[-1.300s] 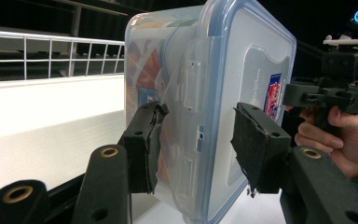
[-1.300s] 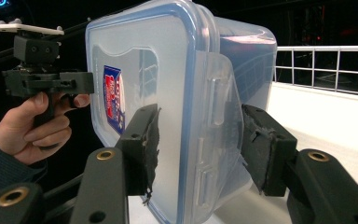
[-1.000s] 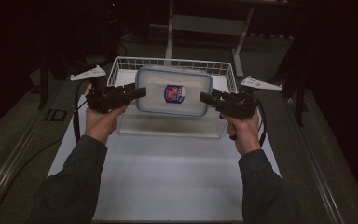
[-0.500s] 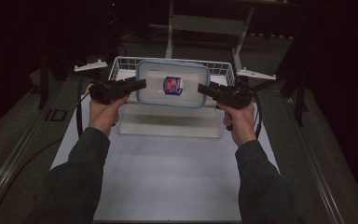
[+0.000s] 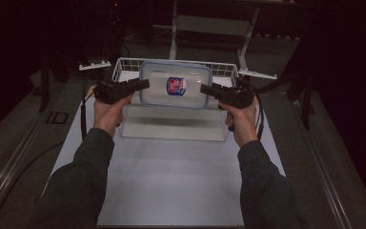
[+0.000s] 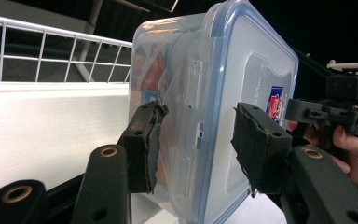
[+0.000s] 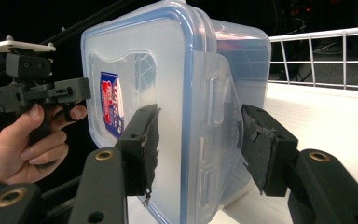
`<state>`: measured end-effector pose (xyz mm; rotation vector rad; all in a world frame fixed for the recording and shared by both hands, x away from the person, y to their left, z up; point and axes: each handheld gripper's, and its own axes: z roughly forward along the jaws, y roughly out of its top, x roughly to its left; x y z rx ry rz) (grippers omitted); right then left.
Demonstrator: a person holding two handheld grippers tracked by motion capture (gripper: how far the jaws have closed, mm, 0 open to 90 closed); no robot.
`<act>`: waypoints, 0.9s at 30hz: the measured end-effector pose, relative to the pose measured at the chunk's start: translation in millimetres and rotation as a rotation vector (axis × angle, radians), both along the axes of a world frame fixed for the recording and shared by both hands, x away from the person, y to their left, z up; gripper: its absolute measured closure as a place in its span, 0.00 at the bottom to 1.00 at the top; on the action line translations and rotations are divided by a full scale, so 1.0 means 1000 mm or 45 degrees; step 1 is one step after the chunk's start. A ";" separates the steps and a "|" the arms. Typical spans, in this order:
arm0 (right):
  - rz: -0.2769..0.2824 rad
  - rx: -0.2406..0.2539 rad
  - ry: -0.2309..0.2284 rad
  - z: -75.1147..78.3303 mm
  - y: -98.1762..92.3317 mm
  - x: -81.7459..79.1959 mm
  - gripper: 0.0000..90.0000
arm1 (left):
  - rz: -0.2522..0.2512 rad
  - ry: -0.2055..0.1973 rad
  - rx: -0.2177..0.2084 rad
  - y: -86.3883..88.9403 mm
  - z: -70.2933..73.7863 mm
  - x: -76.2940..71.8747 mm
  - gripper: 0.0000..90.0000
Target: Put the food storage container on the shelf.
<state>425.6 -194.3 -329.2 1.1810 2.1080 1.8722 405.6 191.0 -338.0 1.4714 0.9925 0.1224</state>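
A clear plastic container point(image 5: 175, 86) with a blue-rimmed lid and a red and blue label hangs on edge above the white wire basket point(image 5: 124, 63), its lid facing the person. My left gripper point(image 5: 145, 85) is shut on its left end and my right gripper point(image 5: 203, 88) on its right end. In the left gripper view the pads point(image 6: 142, 144) clamp the container point(image 6: 223, 70) across its side latch. The right gripper view has the container point(image 7: 168, 70) pinched between the pads point(image 7: 144, 144) in the same way at the other latch. Each hand keeps its gripper about level.
The basket stands at the far end of a white mat point(image 5: 171, 181) on the table. Dark rails point(image 5: 9, 162) run along both sides of the mat. A metal frame leg point(image 5: 174, 28) rises behind the basket, and cables trail from both grippers.
Both hands have carried the container away from the person, farther over the basket. The grips on it have not changed.
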 end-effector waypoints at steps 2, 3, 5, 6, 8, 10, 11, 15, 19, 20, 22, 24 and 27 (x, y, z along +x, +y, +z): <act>-0.011 0.003 0.000 0.000 0.001 0.001 0.53 | 0.002 0.009 -0.017 0.001 -0.002 0.002 0.57; -0.016 0.005 0.003 0.001 0.001 0.001 0.53 | 0.007 0.013 -0.023 0.001 -0.002 0.003 0.57; -0.019 0.005 0.006 0.001 0.002 0.002 0.53 | 0.025 0.020 -0.030 0.000 -0.002 0.004 0.57; -0.030 0.008 0.009 0.001 0.002 0.003 0.53 | 0.034 0.027 -0.041 0.000 -0.003 0.005 0.56; -0.040 0.009 0.008 0.001 0.003 0.004 0.53 | 0.035 0.030 -0.046 0.000 -0.003 0.006 0.56; -0.054 0.007 0.007 0.002 0.003 0.005 0.53 | 0.037 0.034 -0.059 0.000 -0.004 0.008 0.56; -0.062 0.006 0.009 0.002 0.004 0.005 0.52 | 0.040 0.035 -0.062 0.000 -0.004 0.008 0.56; -0.072 -0.002 0.007 0.002 0.004 0.006 0.52 | 0.057 0.033 -0.077 -0.001 -0.005 0.010 0.56; -0.093 0.005 0.010 0.001 0.006 0.006 0.52 | 0.075 0.028 -0.069 -0.001 -0.007 0.012 0.56; -0.095 0.007 0.012 0.001 0.006 0.007 0.52 | 0.080 0.029 -0.058 -0.002 -0.007 0.012 0.56; -0.105 0.002 0.015 0.000 0.006 0.008 0.50 | 0.085 0.031 -0.033 -0.003 -0.007 0.012 0.59; -0.122 -0.021 0.031 -0.002 0.008 0.010 0.43 | 0.090 0.059 0.056 -0.007 -0.011 0.015 0.59; -0.154 -0.006 0.060 -0.006 0.010 0.014 0.39 | 0.098 0.077 -0.036 -0.005 -0.016 0.017 0.57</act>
